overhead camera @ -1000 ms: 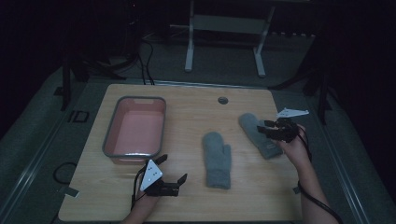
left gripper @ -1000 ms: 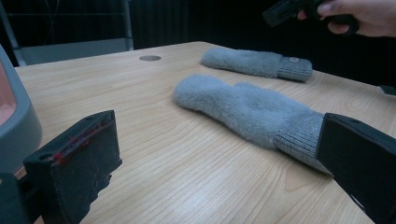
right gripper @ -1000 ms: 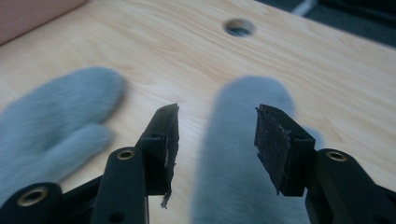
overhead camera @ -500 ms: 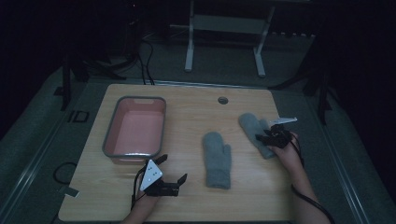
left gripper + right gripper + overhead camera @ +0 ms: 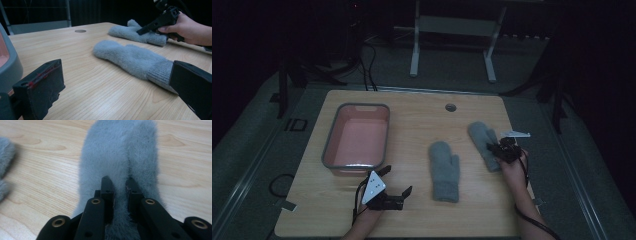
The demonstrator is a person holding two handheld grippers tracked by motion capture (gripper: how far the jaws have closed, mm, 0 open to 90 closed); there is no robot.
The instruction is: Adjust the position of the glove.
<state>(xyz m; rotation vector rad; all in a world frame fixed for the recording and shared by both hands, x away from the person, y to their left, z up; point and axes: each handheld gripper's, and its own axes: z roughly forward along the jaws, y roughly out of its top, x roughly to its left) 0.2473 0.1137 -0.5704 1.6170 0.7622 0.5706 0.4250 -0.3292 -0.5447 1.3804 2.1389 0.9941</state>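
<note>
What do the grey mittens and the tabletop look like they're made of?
Both mittens, the pinched one and the free one, look like fuzzy fleece or wool with ribbed knit cuffs. The table shows pale wood grain with a smooth sheen, possibly laminate.

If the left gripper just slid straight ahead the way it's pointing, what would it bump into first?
Most likely the near grey mitten: its knitted cuff lies just ahead of the left gripper, between its open fingers, though depth is hard to judge.

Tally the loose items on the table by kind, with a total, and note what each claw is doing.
Grey mittens: 2, the far mitten pinched by the right claw and the near mitten lying free.
Pink tub with grey rim: 1.
Total: 3.
The left claw rests open on the wooden table, holding nothing.
</note>
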